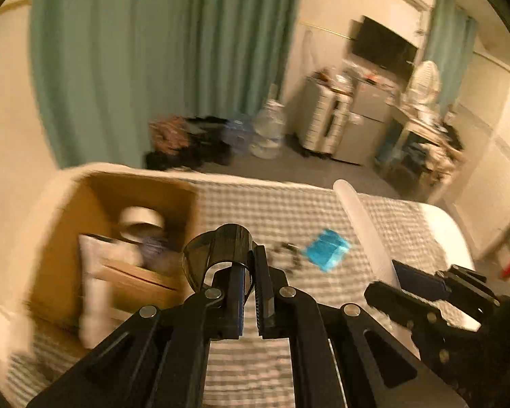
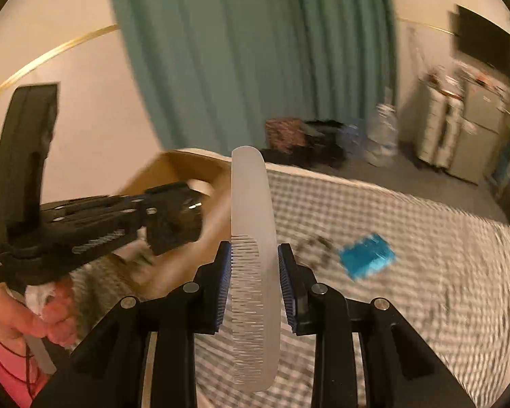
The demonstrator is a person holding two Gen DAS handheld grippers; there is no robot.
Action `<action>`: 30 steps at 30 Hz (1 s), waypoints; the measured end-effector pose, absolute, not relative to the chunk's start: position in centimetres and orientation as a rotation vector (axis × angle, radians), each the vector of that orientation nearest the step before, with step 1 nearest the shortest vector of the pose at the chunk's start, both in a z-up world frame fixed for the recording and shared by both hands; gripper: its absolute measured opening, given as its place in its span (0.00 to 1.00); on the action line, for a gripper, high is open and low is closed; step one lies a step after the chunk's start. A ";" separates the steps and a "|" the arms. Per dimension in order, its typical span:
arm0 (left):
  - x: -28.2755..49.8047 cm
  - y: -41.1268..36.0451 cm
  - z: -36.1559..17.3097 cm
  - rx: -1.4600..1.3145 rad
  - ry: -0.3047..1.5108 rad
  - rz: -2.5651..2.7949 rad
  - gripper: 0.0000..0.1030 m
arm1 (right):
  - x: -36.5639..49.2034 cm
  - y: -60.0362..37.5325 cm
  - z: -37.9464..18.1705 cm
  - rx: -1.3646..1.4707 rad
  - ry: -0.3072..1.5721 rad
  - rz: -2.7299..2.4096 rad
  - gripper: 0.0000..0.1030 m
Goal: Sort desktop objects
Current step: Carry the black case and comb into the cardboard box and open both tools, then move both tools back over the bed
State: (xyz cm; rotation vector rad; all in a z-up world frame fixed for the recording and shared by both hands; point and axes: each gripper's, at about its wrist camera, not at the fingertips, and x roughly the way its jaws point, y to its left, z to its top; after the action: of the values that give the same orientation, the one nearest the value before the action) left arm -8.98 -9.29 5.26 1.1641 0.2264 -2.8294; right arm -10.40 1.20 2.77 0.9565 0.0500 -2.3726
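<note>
The right gripper point(image 2: 253, 285) clenches a white comb point(image 2: 251, 238) across its width, long axis running forward — toward the cardboard box point(image 1: 95, 224) at the bed's far-left corner. The left gripper point(image 1: 251, 292), nearer the box, pinches a dark round object point(image 1: 217, 248).

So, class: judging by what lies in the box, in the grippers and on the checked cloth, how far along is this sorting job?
Done: the cardboard box already holds several items, among them a tape roll.
In hand: the left gripper grips a dark sunglasses piece; the right gripper clamps a white comb.
Left: a blue packet and a small dark item on the checked cloth.
</note>
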 end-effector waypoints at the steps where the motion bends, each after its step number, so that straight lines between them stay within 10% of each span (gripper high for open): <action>1: -8.9 -10.8 5.3 1.170 0.227 -2.800 0.05 | -10.6 -0.2 3.1 0.954 0.048 -2.351 0.26; 14: -8.0 -22.8 -3.0 1.311 0.310 -2.518 0.08 | -17.9 -17.5 -1.0 1.125 0.042 -2.181 0.27; 16: -8.3 -23.4 -3.3 1.324 0.335 -2.533 0.26 | -18.9 -18.1 -1.7 1.159 0.008 -2.164 0.36; 18: -8.6 -23.9 -3.7 1.332 0.337 -2.507 0.86 | -20.0 -18.0 -2.0 1.178 -0.046 -2.158 0.56; 30: -8.3 -17.2 -0.9 1.190 0.163 -2.620 0.96 | -20.8 -5.9 0.1 1.112 -0.165 -2.463 0.72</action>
State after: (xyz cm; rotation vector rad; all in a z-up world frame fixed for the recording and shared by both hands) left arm -8.28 -17.18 -0.92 1.1897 0.1631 -2.6201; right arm -20.77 -5.87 0.10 1.1124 -0.1654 -2.4632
